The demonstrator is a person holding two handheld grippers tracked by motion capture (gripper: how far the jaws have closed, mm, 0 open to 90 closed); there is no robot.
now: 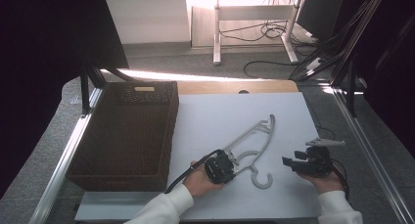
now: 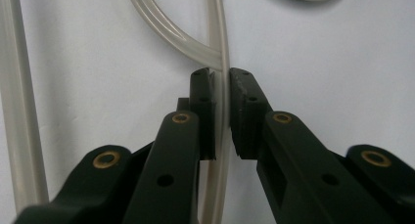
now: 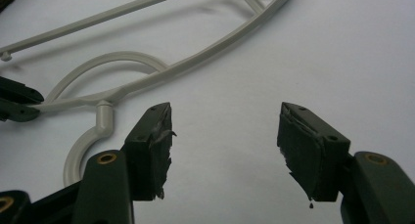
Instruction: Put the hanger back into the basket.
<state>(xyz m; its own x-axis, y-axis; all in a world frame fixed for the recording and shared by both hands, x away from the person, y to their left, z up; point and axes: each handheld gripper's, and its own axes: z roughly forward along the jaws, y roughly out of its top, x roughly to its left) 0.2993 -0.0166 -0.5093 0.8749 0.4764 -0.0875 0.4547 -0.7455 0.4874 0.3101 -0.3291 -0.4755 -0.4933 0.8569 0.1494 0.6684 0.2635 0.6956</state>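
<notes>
A pale plastic clothes hanger (image 1: 249,132) lies flat on the white table top (image 1: 215,114), its hook toward the person. My left gripper (image 1: 236,166) is shut on one thin bar of the hanger (image 2: 219,43), and the left gripper view shows the bar pinched between the two black pads of that gripper (image 2: 221,79). To the right of the hook, my right gripper (image 1: 287,161) is held low over the table with its jaws wide apart and nothing between them (image 3: 225,111). In the right gripper view the hanger (image 3: 195,62) lies ahead and to the left, with the left gripper's tips (image 3: 19,104) on it.
A dark brown wicker basket (image 1: 127,136) stands on the left of the table, close to the left hand. Metal frame rails (image 1: 63,160) run along both sides. Beyond the table are a desk leg and floor cables (image 1: 266,33).
</notes>
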